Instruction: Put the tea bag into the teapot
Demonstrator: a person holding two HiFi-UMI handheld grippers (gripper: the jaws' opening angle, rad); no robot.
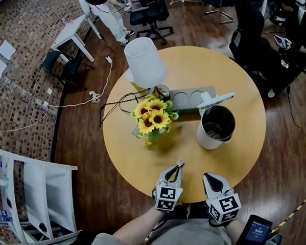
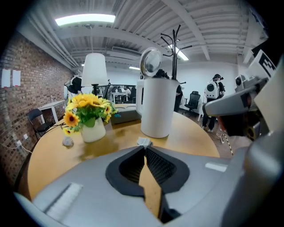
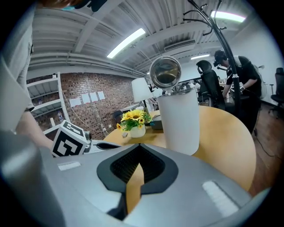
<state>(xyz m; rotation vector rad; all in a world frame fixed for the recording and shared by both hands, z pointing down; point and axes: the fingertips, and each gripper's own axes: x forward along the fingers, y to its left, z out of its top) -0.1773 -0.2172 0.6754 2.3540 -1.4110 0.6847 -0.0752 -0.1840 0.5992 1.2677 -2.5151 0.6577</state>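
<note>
— Grippers, quick: left gripper point(image 1: 178, 167)?
— Jaws pressed onto small white tea bag point(image 2: 143, 141), pinched right at the tips, over the near edge of the round yellow wooden table point(image 1: 232, 164)
— And right gripper point(image 3: 140, 146)?
— Jaws pressed together, nothing between them, just beside the left one at the same edge
— Pot?
— Tall white cylindrical teapot point(image 1: 214, 129), lid flipped up, standing toward the table's right edge, well apart from the tea bag. Yellow sunflowers in a white vase point(image 1: 152, 117) near the middle, left of the teapot
</note>
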